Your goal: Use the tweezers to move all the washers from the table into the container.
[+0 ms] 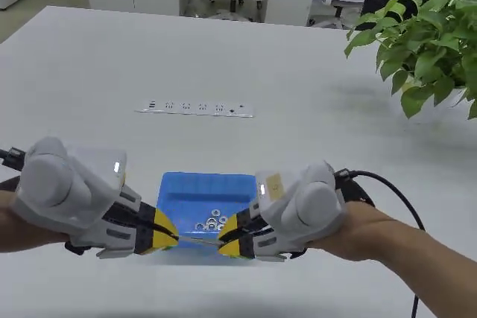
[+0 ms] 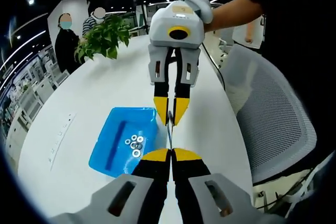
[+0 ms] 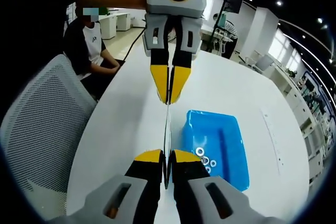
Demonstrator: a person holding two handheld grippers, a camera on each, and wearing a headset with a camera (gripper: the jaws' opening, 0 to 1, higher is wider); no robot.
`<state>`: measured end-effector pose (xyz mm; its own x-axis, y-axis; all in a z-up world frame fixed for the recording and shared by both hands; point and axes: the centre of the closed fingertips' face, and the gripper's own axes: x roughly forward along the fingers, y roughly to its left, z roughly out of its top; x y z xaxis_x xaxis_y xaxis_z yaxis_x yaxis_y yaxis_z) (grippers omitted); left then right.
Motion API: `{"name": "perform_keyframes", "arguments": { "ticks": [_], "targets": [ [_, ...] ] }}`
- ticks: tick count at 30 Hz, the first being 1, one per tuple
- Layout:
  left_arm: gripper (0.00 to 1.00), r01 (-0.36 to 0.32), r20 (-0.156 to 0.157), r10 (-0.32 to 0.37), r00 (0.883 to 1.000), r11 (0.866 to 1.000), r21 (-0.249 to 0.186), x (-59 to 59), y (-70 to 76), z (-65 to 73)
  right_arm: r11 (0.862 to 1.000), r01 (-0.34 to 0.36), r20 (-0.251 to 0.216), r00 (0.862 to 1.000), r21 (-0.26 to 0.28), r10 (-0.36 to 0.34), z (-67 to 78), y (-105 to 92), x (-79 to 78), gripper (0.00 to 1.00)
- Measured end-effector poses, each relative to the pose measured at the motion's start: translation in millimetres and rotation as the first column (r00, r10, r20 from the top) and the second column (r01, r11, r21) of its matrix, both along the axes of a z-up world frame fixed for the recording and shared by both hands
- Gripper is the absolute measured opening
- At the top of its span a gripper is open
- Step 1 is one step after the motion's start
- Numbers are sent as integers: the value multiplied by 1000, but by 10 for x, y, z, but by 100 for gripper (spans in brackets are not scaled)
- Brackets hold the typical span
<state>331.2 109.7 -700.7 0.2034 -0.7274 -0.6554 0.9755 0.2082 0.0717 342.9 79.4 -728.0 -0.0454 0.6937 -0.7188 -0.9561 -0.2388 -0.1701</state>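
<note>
Now, tweezers: the thin silver metal tweezers [image 2: 169, 129] span the gap between the two grippers, one end caught in each. They lie roughly level, just above the near edge of the container.
Left gripper: the grey left gripper with yellow-tipped black jaws [image 1: 170, 237] points inward from the person's left. Its jaws are pinched together on one end of the tweezers.
Right gripper: the matching right gripper [image 1: 226, 242] faces it tip to tip, with its jaws likewise closed on the other end.
Why held so: a tool this slim is hard to seat squarely in one pair of jaws. Most likely one gripper steadies it while the other settles its hold or takes it over.
Container: the shallow blue rectangular plastic tray [image 1: 186, 199] sits on the pale grey table [image 1: 223, 57], directly in front of the person and just beyond the jaw tips.
Washers: the small silver metal washers [image 1: 211, 223] that can be made out lie clustered inside the tray, near its nearer wall.
Progress: judging from that cluster, the moving looks largely or wholly done.
Risk: if both grips loosen together, the tweezers could drop onto the tray rim.
</note>
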Motion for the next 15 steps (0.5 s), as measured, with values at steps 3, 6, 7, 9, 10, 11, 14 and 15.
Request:
{"name": "perform_keyframes", "arguments": {
  "ticks": [3,6,7,9,10,11,14,15],
  "targets": [
    [5,-1,-19,2,1000,1000,15,-58,-7,-111,1000,-3,-12,1000,-11,3,-73,-21,-55,8],
    [5,0,-33,1,999,1000,24,-90,-19,-199,1000,-10,-15,1000,-25,9,-159,-44,-103,8],
    [5,3,-35,-2,999,999,33,-97,-18,-241,1000,-8,-23,1000,-30,8,-195,-51,-119,8],
    [5,7,-40,-5,999,999,48,-113,-19,-301,999,-8,-22,1000,-36,7,-233,-57,-136,8],
    [5,15,-42,-12,999,998,66,-128,-17,-345,999,-7,-25,1000,-39,6,-257,-58,-144,8],
    [5,15,-44,-12,999,997,71,-131,-21,-369,999,-7,-26,1000,-44,6,-278,-60,-150,8],
    [5,30,-51,-24,998,993,118,-149,-4,-500,999,-3,-46,999,-54,0,-354,-63,-169,8],
    [5,38,-53,-32,998,990,133,-159,2,-530,999,-3,-53,999,-55,0,-367,-64,-180,9]
  ]
}}
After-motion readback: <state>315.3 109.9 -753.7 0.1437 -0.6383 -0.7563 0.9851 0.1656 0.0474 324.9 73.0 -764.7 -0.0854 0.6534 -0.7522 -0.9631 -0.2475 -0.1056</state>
